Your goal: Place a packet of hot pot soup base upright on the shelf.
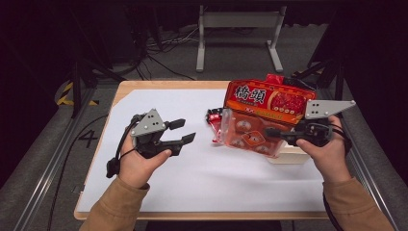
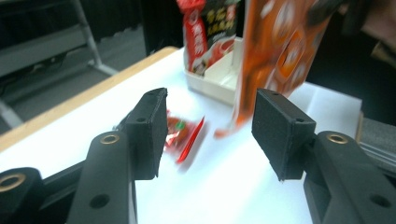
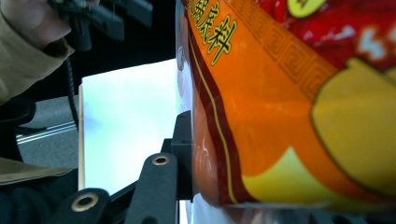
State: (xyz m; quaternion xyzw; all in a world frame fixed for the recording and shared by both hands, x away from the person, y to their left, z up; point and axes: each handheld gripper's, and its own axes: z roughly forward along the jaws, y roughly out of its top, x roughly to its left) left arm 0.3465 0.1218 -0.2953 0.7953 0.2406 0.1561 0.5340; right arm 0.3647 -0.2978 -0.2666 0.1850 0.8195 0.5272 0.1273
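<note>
While the right gripper (image 1: 281,135) holds the orange bag (image 1: 262,118) clamped above the white box (image 2: 215,77), the left gripper (image 1: 185,131), its 2 jaws apart and empty, should probably close squarely on the small red packet (image 2: 183,133) lying flat ahead.

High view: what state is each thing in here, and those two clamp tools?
Large orange printed plastic bag: lifted off the table, clamped upright.
Right hand-held gripper: shut on the bag.
Left hand-held gripper: open, nothing between its pads.
Small red foil sachet: lying flat on the white sheet.
White cardboard box: open-topped, a red and black packet standing inside.
</note>
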